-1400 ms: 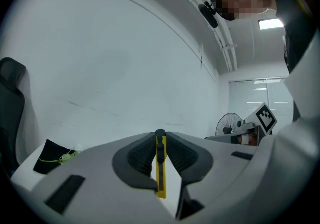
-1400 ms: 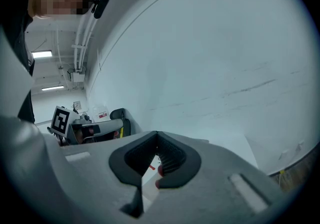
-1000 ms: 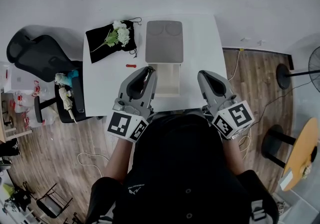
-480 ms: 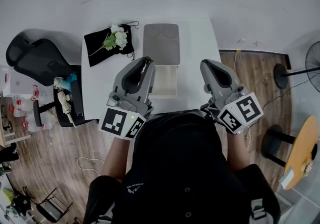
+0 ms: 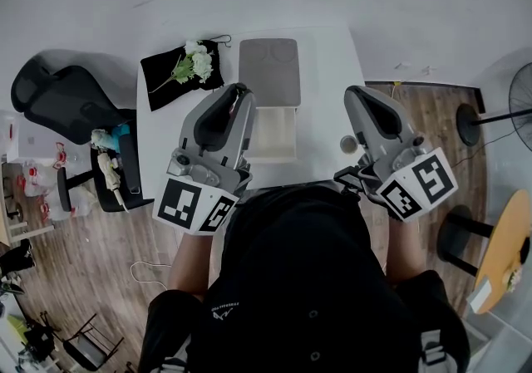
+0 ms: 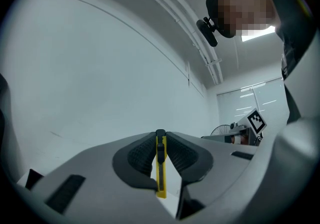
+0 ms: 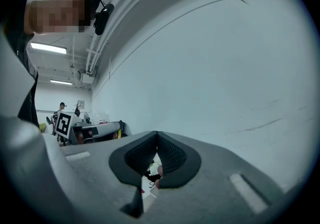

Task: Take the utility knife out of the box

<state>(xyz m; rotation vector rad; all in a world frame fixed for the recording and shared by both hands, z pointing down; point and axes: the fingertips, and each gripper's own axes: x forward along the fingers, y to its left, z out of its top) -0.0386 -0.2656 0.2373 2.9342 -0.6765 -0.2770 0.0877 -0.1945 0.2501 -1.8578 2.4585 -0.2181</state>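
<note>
- Most of the job looks done: the utility knife is out of the box, clamped between the pads of the left hand-held gripper, which is raised above the table.
- Meanwhile the right hand-held gripper has its jaws together on nothing.
- Open box sits by the table's near edge; its visible part shows nothing inside.
- What is left, I judge: at most, setting the knife down.

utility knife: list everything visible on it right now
The utility knife has a slim yellow body, plastic by the look, with a black slider strip down its near edge. In the left gripper view it stands upright and edge-on, pinched between the ribbed black pads of the left tongs, with its lower end below them. No blade shows. Nothing else touches it.
</note>
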